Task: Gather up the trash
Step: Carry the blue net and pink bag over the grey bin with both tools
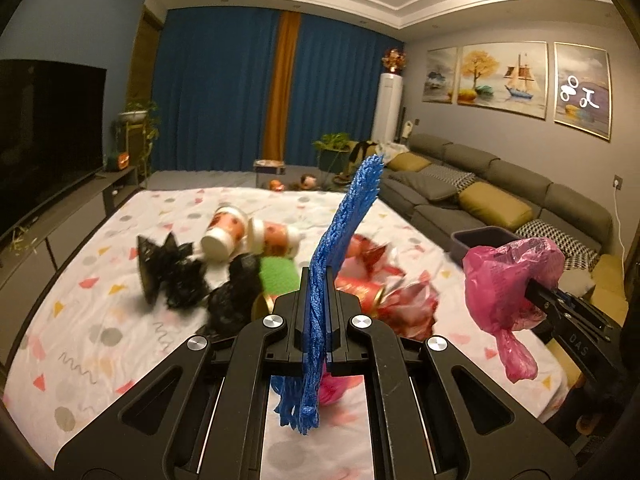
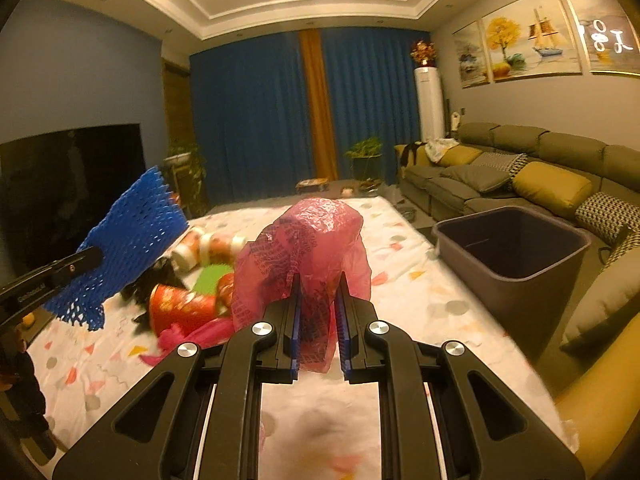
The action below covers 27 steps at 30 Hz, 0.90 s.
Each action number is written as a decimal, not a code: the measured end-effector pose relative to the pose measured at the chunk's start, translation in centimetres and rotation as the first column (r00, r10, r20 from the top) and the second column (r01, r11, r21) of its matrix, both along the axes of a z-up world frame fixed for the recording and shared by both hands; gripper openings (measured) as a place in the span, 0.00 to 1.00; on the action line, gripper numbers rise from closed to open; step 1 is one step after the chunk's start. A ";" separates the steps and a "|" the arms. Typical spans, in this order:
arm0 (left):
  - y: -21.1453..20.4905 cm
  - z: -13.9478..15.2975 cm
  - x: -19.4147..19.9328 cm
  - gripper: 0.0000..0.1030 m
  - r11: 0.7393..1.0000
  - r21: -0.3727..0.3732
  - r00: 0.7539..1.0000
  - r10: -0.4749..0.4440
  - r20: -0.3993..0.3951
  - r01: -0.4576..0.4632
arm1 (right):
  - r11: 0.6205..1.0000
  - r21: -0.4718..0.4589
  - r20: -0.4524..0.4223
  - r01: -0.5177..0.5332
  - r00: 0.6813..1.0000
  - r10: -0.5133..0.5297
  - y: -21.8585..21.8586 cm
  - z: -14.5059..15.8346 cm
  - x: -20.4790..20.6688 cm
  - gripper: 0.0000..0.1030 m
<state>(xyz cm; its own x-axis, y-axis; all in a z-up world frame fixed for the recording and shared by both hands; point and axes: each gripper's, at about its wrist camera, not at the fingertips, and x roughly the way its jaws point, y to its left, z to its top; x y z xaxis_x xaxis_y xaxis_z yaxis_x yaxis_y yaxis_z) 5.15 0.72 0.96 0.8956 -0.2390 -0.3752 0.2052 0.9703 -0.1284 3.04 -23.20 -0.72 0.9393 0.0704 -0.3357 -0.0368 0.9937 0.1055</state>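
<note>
So I have one piece of trash in each tong. My left gripper (image 1: 317,280) is squeezed tight on the blue foam net (image 1: 344,240), and my right gripper (image 2: 318,286) pinches the pink plastic bag (image 2: 308,240) — both held up off the patterned sheet (image 2: 420,304) so nothing drags. The gray bin (image 2: 516,256) sits open to my right, near the sofa (image 2: 500,168), so I think dropping comes next. More trash — paper cups (image 1: 224,232), black bags (image 1: 176,276) — waits on the sheet.

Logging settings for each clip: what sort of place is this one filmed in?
Most likely a home living room: a long grey sofa with cushions along one wall, a large dark television on a low cabinet opposite, and blue floor-length curtains at the far end.
</note>
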 end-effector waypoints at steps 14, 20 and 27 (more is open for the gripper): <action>-9.1 1.3 3.5 0.04 0.987 0.016 0.987 -0.161 0.015 0.161 | 0.992 0.003 0.051 0.125 0.991 -0.125 -5.9 2.0 0.7 0.16; -13.9 2.4 5.6 0.04 0.970 0.014 0.970 -0.241 0.029 0.241 | 0.974 -0.028 0.088 0.224 0.971 -0.221 -9.4 3.3 1.9 0.16; -20.7 3.8 8.4 0.04 0.942 0.010 0.941 -0.336 0.046 0.336 | 0.929 -0.038 0.121 0.369 0.924 -0.362 -15.1 4.2 3.9 0.16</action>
<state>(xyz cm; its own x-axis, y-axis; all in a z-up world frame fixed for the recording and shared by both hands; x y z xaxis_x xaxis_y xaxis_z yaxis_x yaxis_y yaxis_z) 13.58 -19.99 4.80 0.7795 -0.5285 -0.3362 0.5250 0.8440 -0.1096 6.91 -38.27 3.53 0.9273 -0.3014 -0.2221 0.3220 0.9447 0.0627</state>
